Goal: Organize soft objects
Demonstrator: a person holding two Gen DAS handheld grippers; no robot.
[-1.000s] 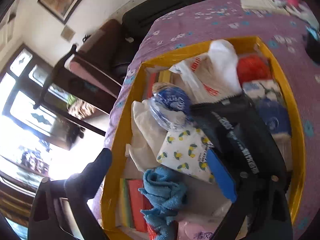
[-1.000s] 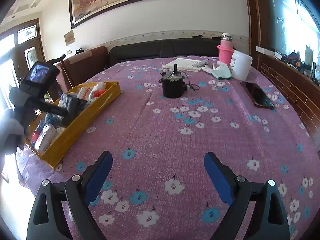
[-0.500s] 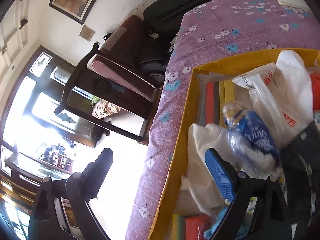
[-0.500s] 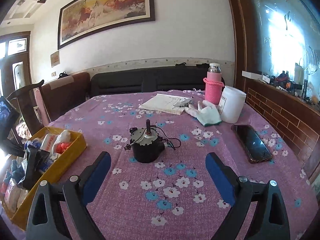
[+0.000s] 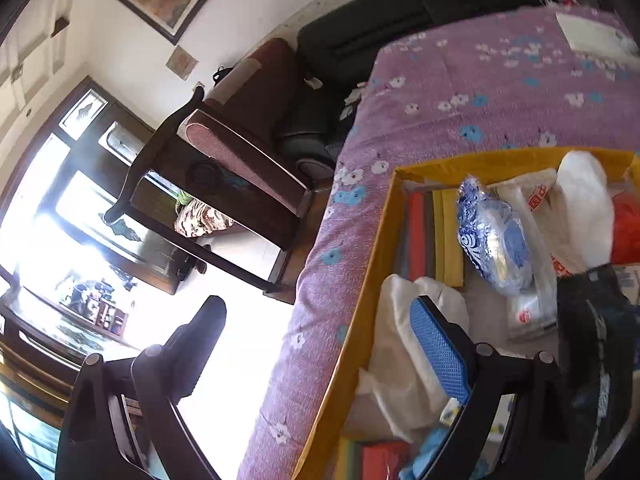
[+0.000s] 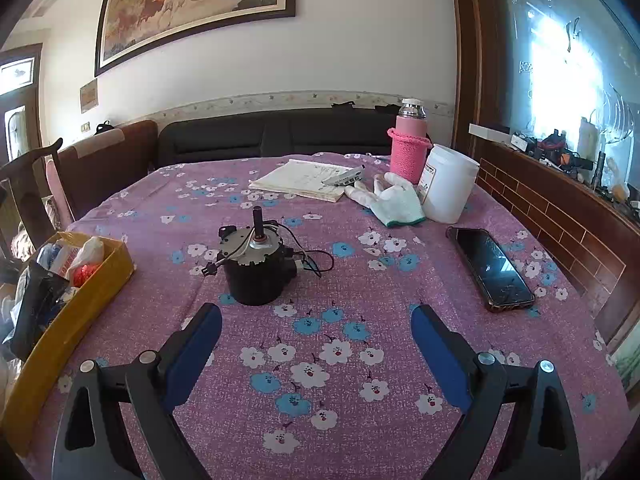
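A yellow box (image 5: 360, 320) (image 6: 76, 312) at the table's left edge holds soft things: a white cloth (image 5: 404, 360), a blue-and-white wrapped pack (image 5: 494, 244), a white plastic bag (image 5: 576, 208), a red mesh ball (image 5: 626, 228) and a black bag (image 5: 592, 332). My left gripper (image 5: 316, 332) is open and empty, astride the box's left wall, one finger over the white cloth, the other past the table edge. My right gripper (image 6: 316, 336) is open and empty above the flowered cloth, pointing at a white-and-green glove (image 6: 394, 200) far back.
A black motor with wires (image 6: 256, 264) stands just beyond the right gripper. A phone (image 6: 490, 266), a white jar (image 6: 448, 182), a pink-sleeved flask (image 6: 410, 144) and papers (image 6: 304, 178) lie further back. A wooden chair (image 5: 216, 176) stands left of the table.
The left gripper drew back and left from over the box's middle to its left wall. The right gripper swung right and forward, and the motor is now close.
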